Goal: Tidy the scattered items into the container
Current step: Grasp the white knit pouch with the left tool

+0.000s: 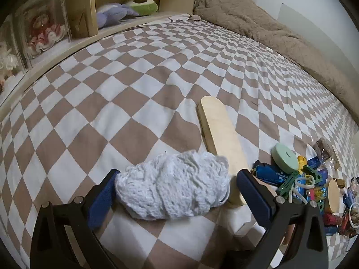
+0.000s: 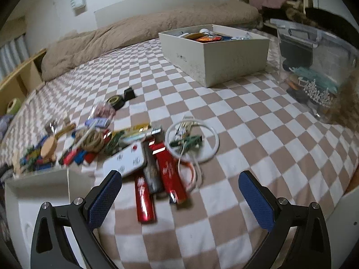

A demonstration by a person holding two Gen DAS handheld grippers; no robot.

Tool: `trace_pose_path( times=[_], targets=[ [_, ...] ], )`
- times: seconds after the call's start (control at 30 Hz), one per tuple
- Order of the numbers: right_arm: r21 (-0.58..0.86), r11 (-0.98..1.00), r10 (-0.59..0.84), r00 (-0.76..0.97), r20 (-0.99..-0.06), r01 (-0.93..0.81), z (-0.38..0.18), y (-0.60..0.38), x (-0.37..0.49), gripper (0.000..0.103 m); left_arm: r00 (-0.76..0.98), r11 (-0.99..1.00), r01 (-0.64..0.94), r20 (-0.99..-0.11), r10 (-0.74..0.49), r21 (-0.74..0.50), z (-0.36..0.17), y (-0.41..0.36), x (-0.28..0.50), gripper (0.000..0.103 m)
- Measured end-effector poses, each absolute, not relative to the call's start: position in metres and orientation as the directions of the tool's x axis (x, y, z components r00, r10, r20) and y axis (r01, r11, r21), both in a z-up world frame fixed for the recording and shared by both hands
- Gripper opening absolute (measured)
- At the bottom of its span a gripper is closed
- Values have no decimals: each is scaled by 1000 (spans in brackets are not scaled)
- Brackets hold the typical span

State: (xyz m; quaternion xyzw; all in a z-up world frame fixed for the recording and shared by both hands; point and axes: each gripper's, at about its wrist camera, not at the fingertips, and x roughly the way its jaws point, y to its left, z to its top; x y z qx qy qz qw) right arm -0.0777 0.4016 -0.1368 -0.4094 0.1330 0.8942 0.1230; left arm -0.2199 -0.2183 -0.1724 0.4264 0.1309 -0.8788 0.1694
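Left wrist view. We saw the left gripper (image 1: 177, 185) held low over the checkered bedsheet (image 1: 139, 85), its 2 blue-padded fingers (image 1: 102, 199) spread wide. A white knitted cloth (image 1: 172, 185) lay bunched between them; the left pad touched or nearly touched its edge, while the right pad stood clear of it, so we read the tool as open rather than clamped. A flat wooden board (image 1: 221, 141) lay just behind the cloth, angled away from the camera. To the right sat a heap of scattered items (image 1: 298, 179), among them a mint-green disc (image 1: 283, 158) and a blue tube (image 1: 268, 172).

Right wrist view. We saw the right gripper (image 2: 179, 192) poised above the bedsheet (image 2: 258, 157), tilted down toward the clutter, fingers wide apart and holding nothing. Below and ahead lay 2 red tubes (image 2: 170, 174), a white remote control (image 2: 125, 160), and a white ring (image 2: 191, 143) with small green parts inside it. The frame was motion-blurred, so we could not identify the smaller items on the left. The container, a white box (image 2: 215, 53) already holding some objects, stood well beyond the clutter, beside a clear plastic bin (image 2: 318, 67). A tan blanket (image 2: 139, 29) ran along the far edge.
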Motion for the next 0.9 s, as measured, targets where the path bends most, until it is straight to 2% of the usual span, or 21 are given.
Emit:
trace_pose_path(
  times=[0.2, 0.27, 0.43, 0.53, 0.63, 0.83, 0.87, 0.9],
  targets=[
    [192, -908, 75, -596, -799, -372, -148, 430, -112, 103, -594, -906, 411, -784, -179, -105, -172, -221, -216, 101],
    [202, -898, 65, -571, -819, -391, -156, 436, -124, 103, -602, -902, 418, -777, -184, -110, -172, -221, -214, 96],
    [197, -892, 49, -520, -853, -406, -170, 440, -146, 103, -611, -896, 427, -770, -183, -126, -172, -223, -211, 92],
    [180, -893, 49, -486, -872, -413, -179, 441, -154, 103, -619, -897, 422, -765, -179, -132, -170, -222, -209, 83],
    [208, -880, 16, -464, -886, -427, -188, 444, -156, 103, -624, -901, 414, -761, -177, -130, -169, -220, -208, 81],
    [179, -880, 47, -456, -889, -439, -191, 444, -163, 103, -627, -901, 415, -757, -186, -122, -169, -219, -207, 79],
    [180, -878, 50, -458, -888, -444, -192, 445, -163, 101, -627, -903, 415, -755, -192, -115, -168, -218, -207, 79],
    [167, -879, 63, -456, -888, -446, -191, 445, -163, 94, -629, -905, 410, -753, -193, -110, -167, -216, -207, 79]
  ],
)
